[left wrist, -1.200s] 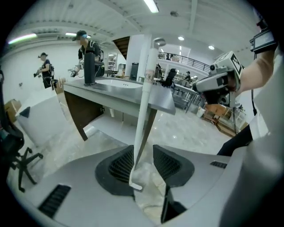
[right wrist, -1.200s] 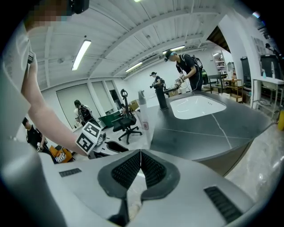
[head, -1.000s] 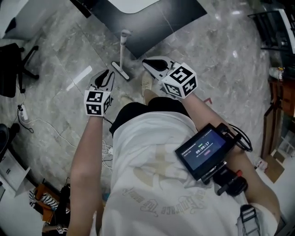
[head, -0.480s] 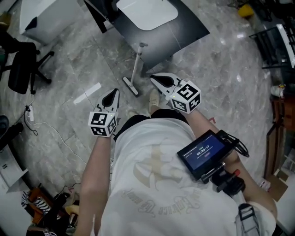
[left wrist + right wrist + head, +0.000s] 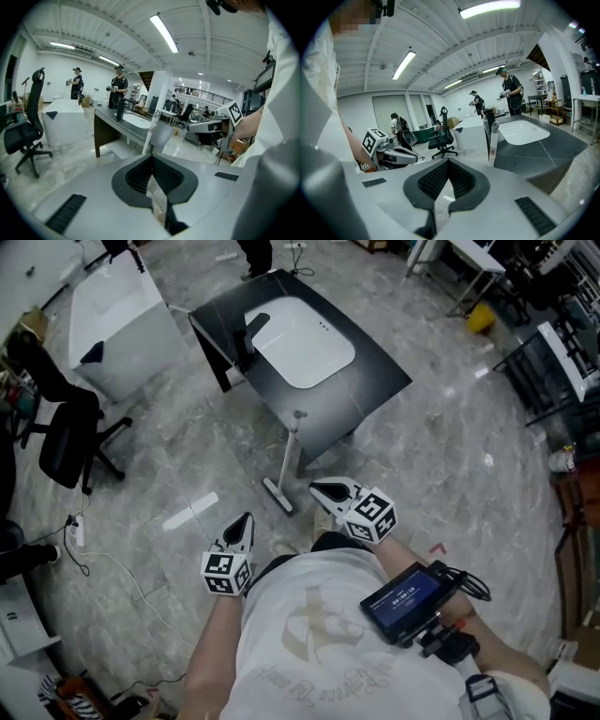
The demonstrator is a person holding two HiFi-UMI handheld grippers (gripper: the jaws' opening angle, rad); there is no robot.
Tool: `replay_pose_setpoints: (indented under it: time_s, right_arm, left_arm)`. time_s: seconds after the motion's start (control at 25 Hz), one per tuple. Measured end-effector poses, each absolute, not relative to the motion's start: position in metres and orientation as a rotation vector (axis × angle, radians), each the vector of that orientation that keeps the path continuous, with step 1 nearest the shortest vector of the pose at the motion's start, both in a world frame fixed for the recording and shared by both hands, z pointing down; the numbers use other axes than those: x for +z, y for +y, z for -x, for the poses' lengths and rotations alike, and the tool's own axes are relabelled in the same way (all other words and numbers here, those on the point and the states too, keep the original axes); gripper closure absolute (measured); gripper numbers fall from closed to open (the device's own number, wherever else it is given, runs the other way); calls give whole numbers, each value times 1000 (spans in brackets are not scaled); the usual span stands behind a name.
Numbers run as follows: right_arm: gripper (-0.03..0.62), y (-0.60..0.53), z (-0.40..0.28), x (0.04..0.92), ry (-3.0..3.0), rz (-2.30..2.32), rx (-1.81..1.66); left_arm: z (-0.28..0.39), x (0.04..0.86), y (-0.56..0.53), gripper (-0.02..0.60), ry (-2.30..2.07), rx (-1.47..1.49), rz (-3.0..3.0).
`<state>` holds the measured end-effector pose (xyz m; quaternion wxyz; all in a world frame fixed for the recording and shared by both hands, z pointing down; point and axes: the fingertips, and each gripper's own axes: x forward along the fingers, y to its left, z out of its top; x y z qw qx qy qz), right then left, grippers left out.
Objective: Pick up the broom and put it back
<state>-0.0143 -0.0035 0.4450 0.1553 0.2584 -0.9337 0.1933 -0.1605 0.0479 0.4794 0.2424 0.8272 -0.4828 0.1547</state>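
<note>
The broom (image 5: 292, 454) is seen propped against the worktop (image 5: 375, 381) — judged already returned; left claw (image 5: 246, 519) and right claw (image 5: 317, 488) are closed, nothing held.

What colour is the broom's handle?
The broom handle is white, and it shows best in the right gripper view.

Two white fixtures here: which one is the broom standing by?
The white basin sunk in the dark table; the broom stands at that table's near edge. The white cabinet stands apart to the left, by the black chair.
</note>
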Motion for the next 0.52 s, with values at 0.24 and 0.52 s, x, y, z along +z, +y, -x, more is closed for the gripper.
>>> replay_pose_setpoints:
  time_s: [0.24, 0.52]
  right_arm:
    - [577, 9, 13, 439, -2673, -747, 529]
    - [577, 23, 12, 442, -2659, -750, 524]
  left_arm:
    - [149, 471, 54, 569, -1290, 404, -2302]
    - [146, 476, 69, 569, -1256, 409, -2308]
